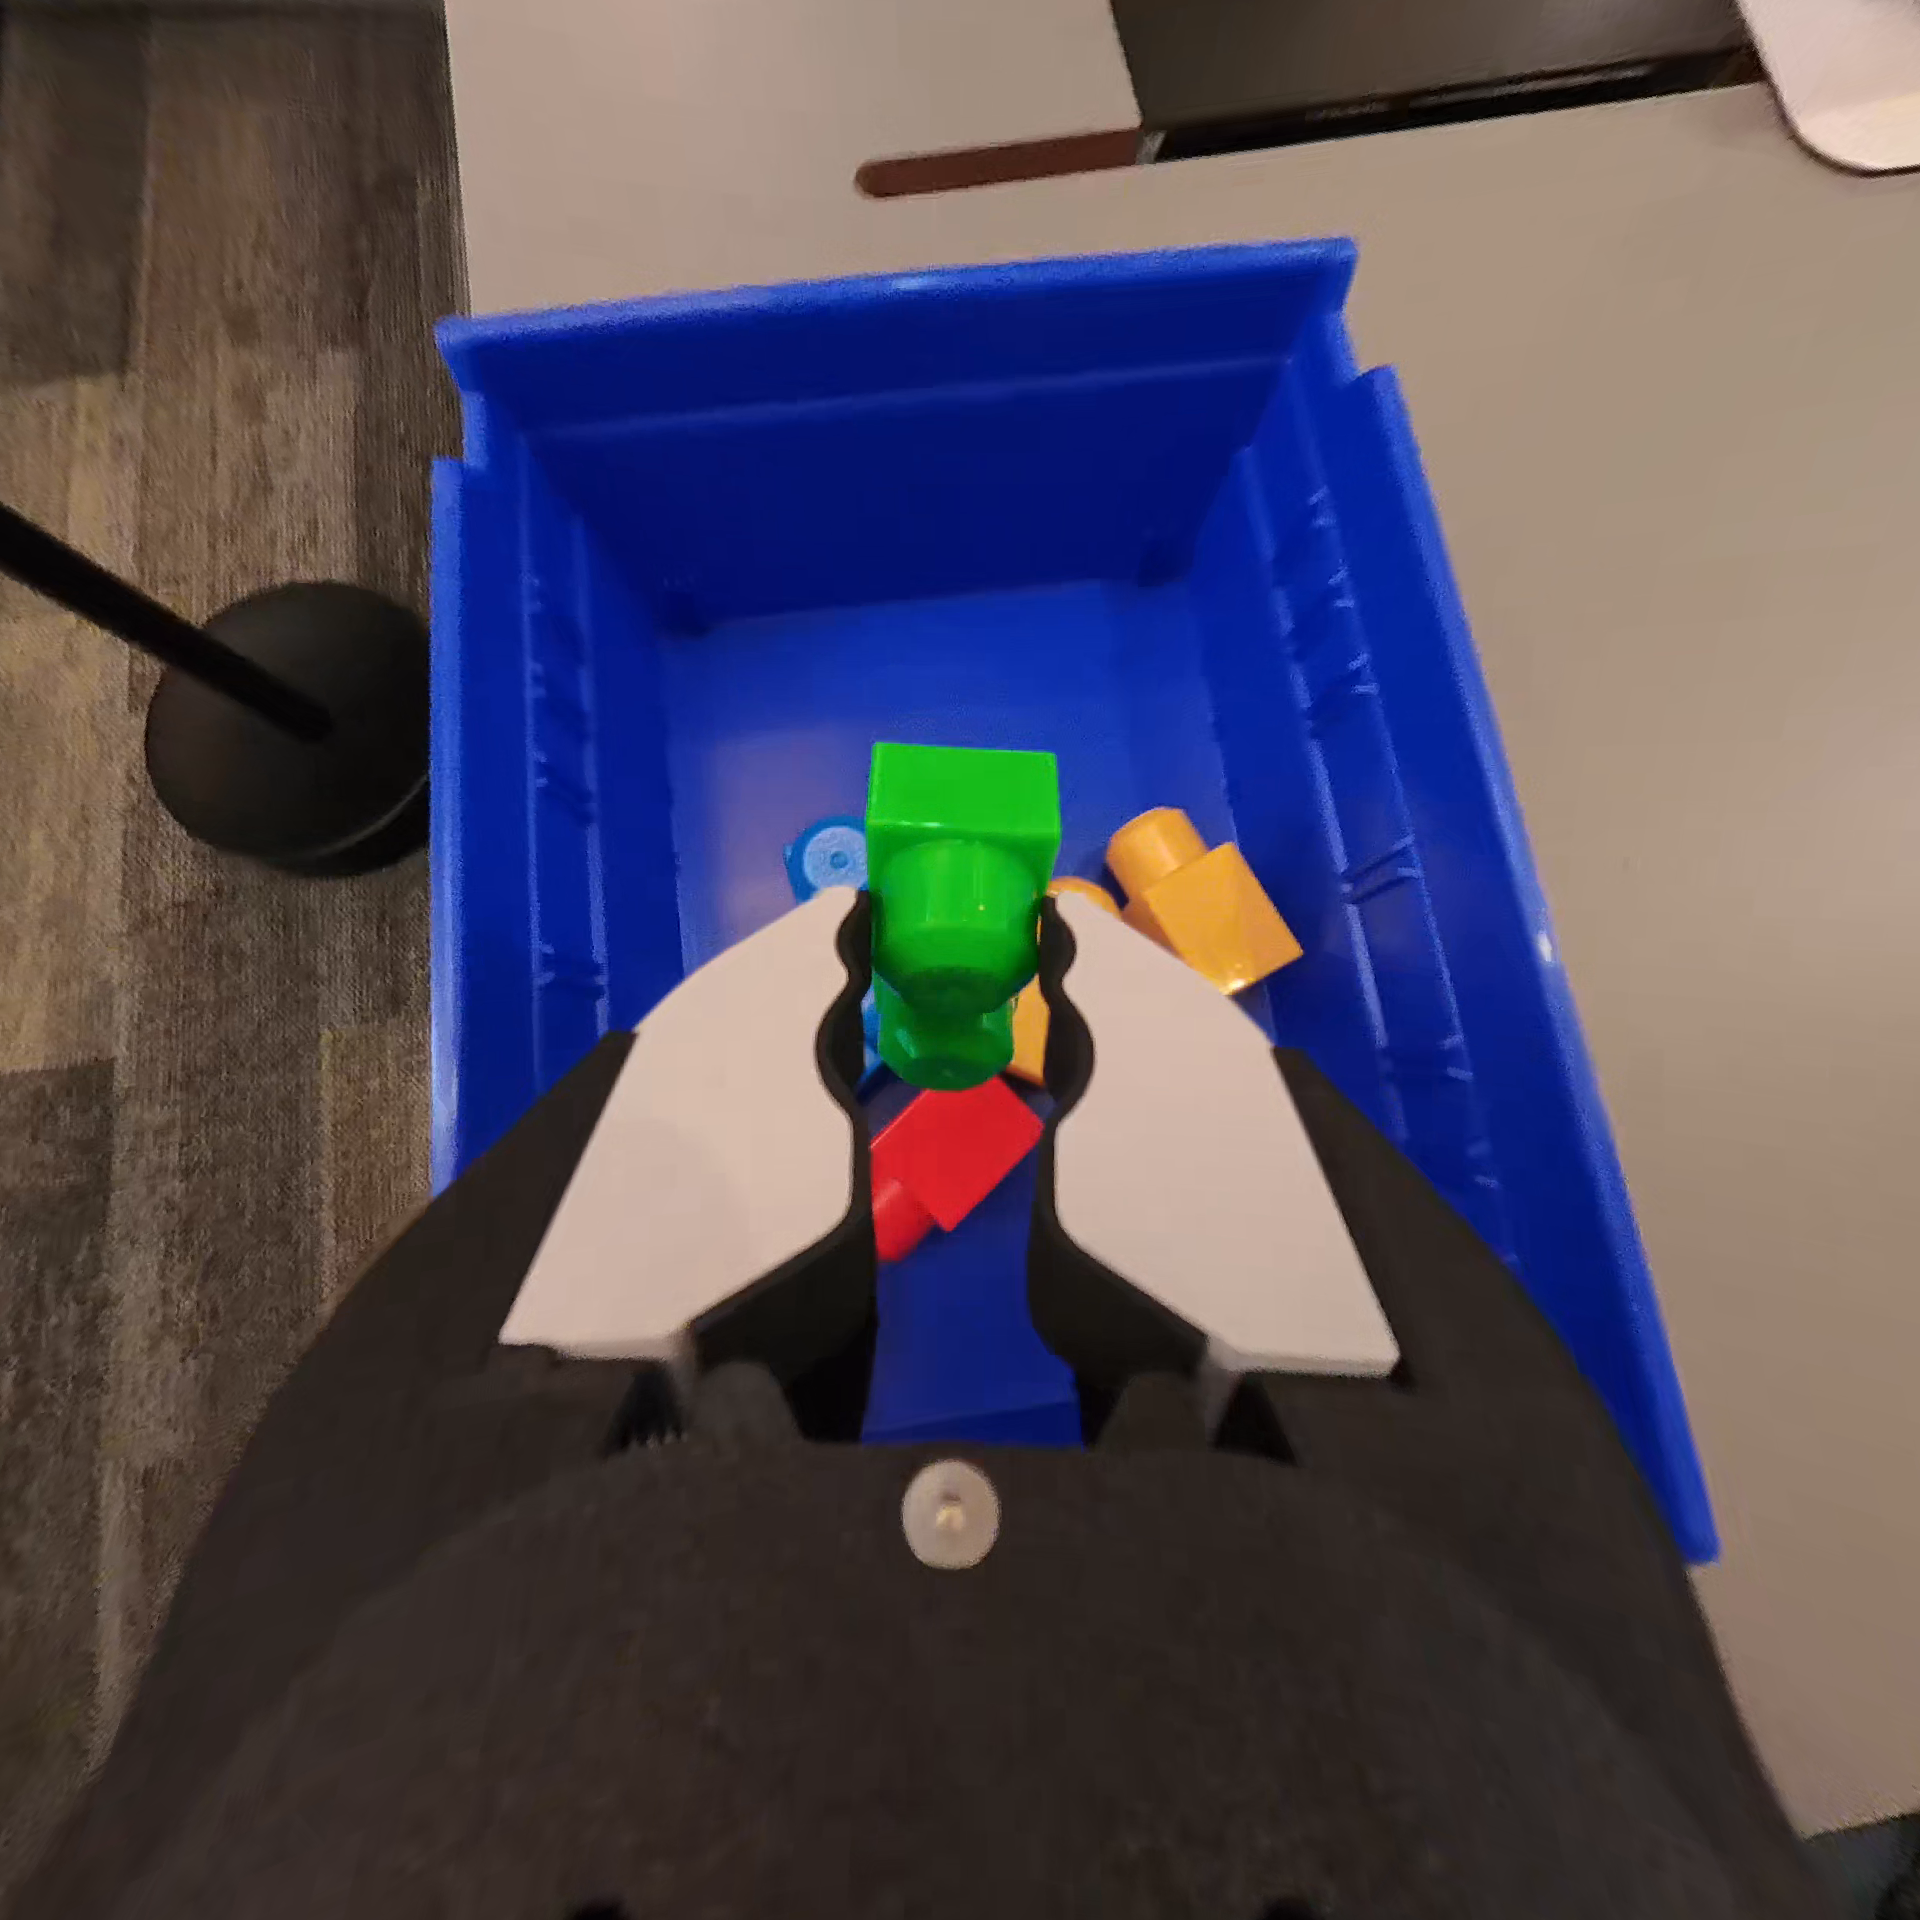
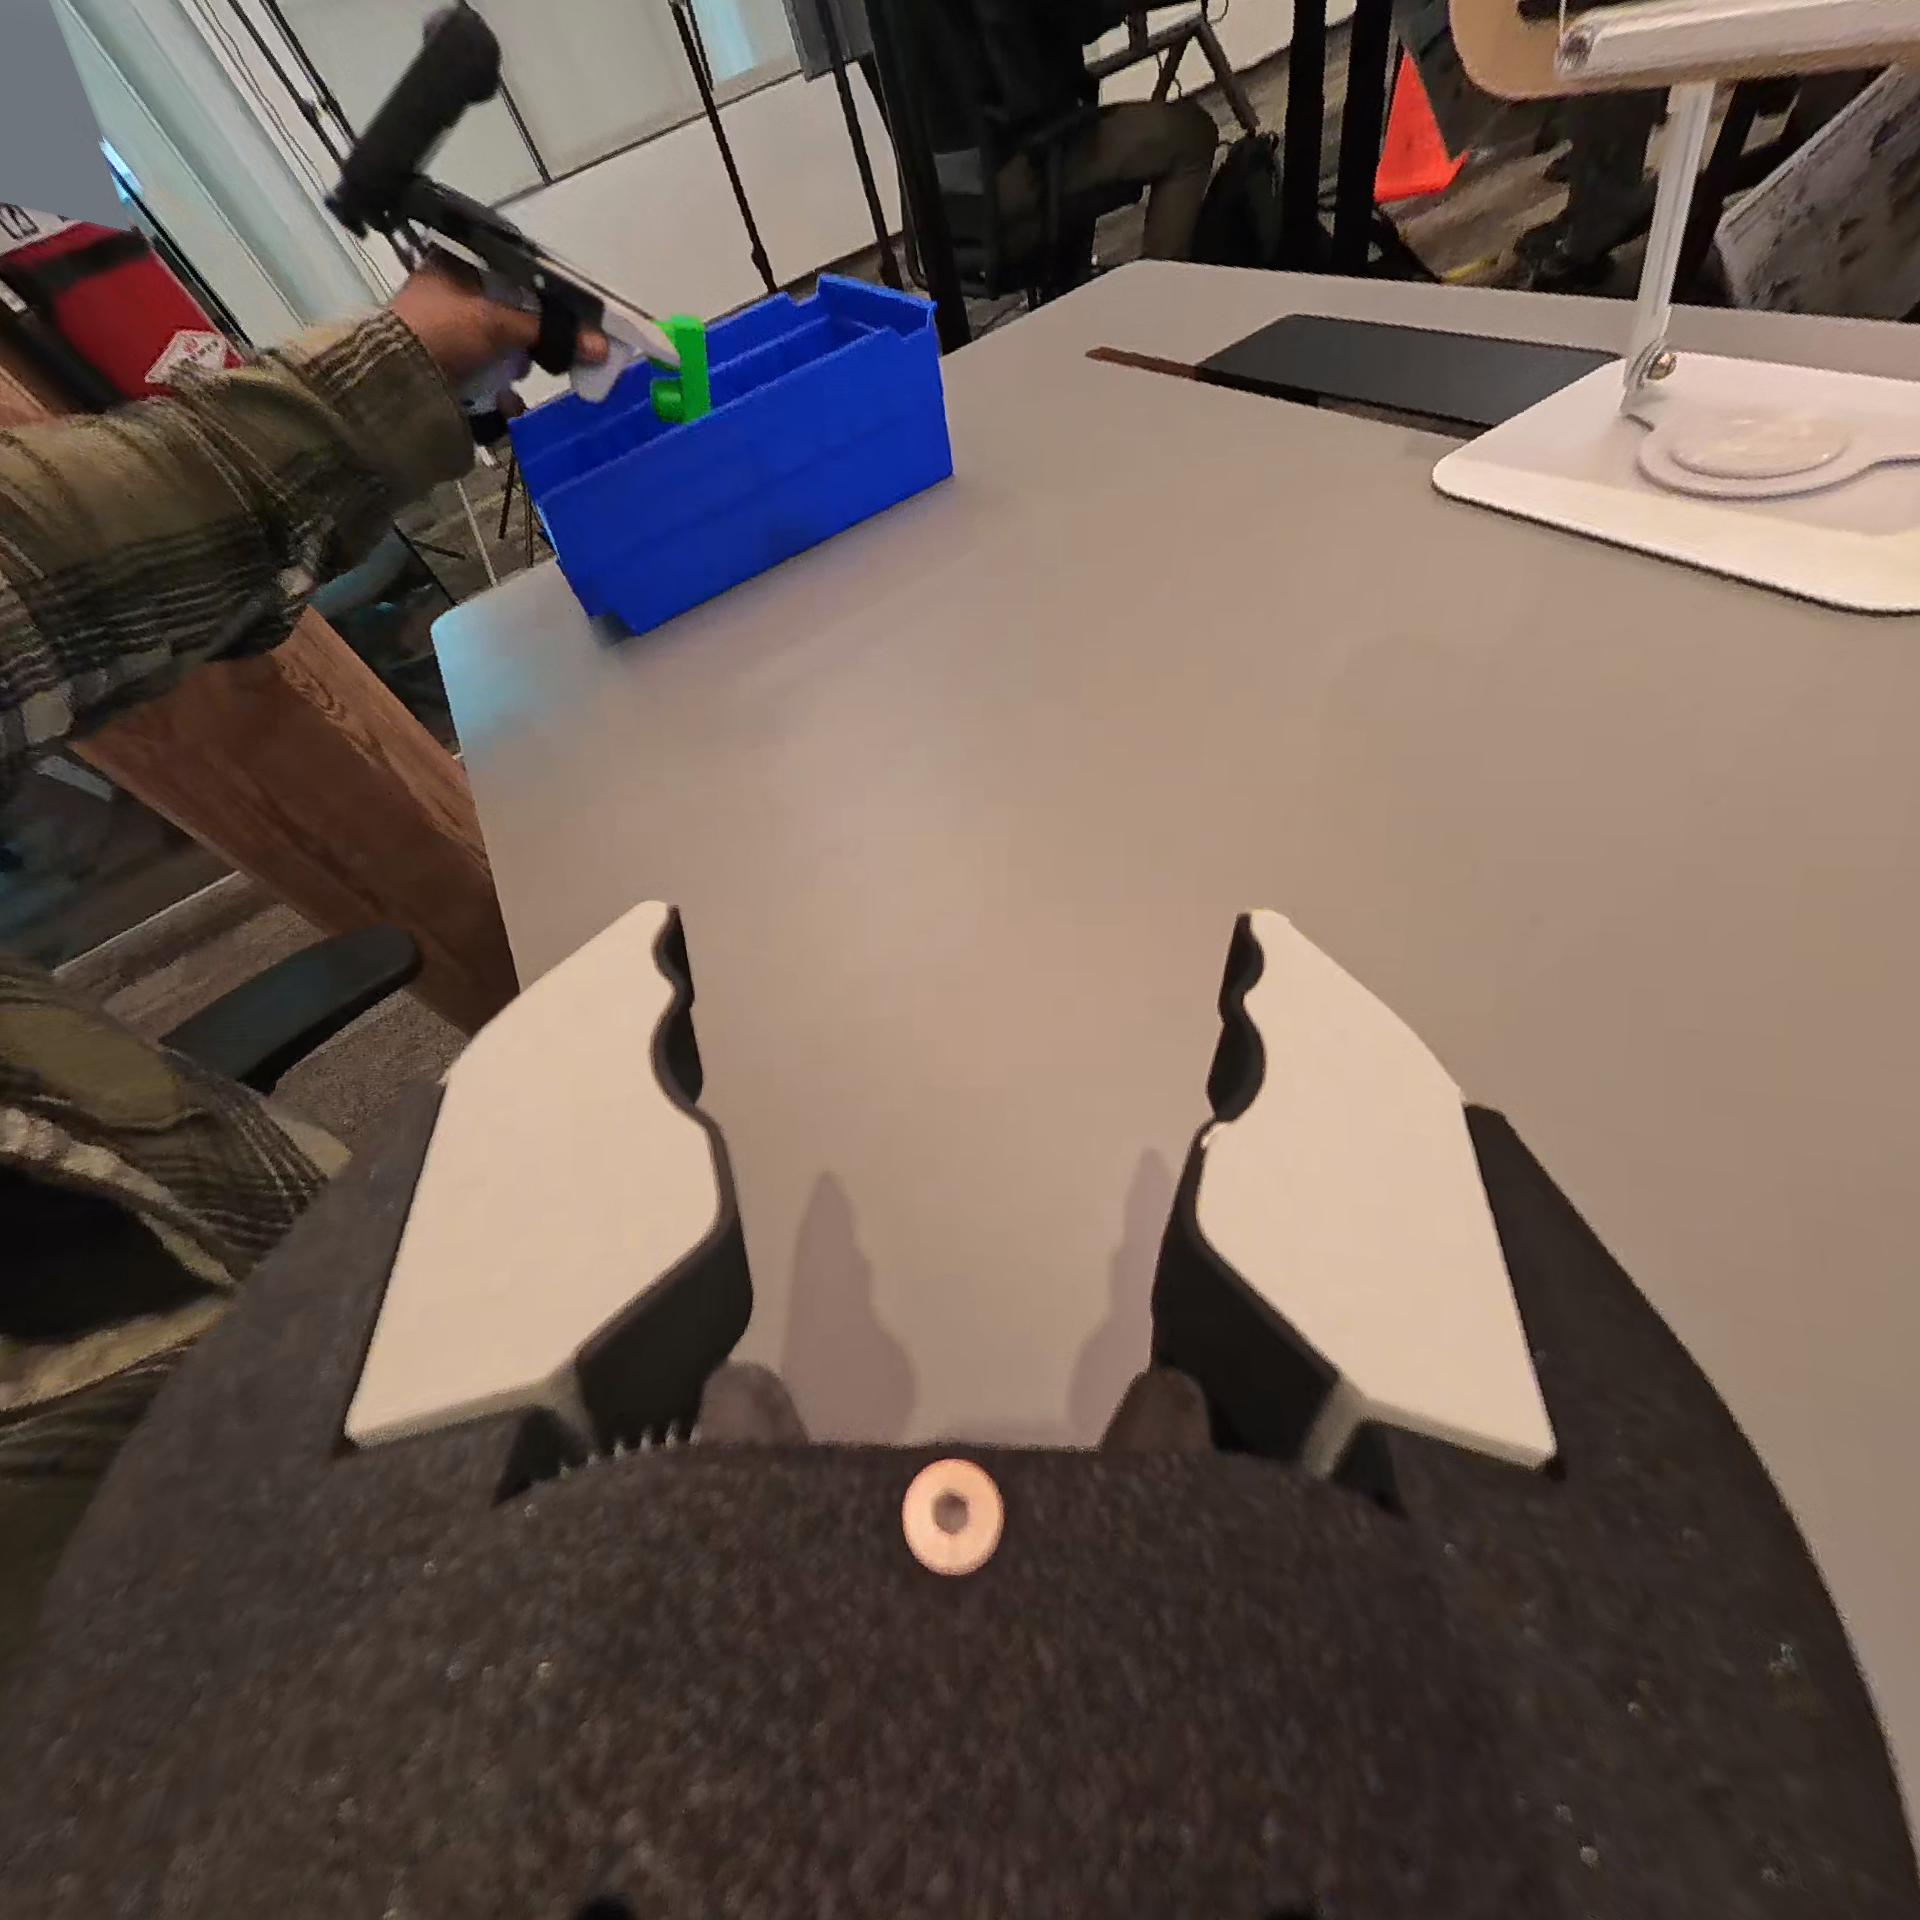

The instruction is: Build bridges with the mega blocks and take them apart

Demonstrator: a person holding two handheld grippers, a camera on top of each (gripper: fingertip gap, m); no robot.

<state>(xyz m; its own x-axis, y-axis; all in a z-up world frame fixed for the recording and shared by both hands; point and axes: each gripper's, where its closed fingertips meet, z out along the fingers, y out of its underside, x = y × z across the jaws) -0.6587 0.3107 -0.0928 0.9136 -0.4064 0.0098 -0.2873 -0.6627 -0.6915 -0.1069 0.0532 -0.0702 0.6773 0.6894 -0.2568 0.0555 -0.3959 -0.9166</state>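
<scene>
While the left tool (image 1: 951, 935) pinches a green block (image 1: 961, 883) above the blue bin (image 1: 904, 312), the right tool (image 2: 956, 997) hangs spread and empty over bare grey table (image 2: 1039, 779).

The bin sits at the table's far left corner, its left wall right at the edge, with carpeted floor (image 1: 208, 312) and a black stand base (image 1: 281, 727) below. Inside lie a red block (image 1: 951, 1153), two orange blocks (image 1: 1205, 904) and a pale blue block (image 1: 826, 862), partly hidden. A white stand base (image 2: 1662, 499) occupies the far right; the table stretch between it and the bin is open.
</scene>
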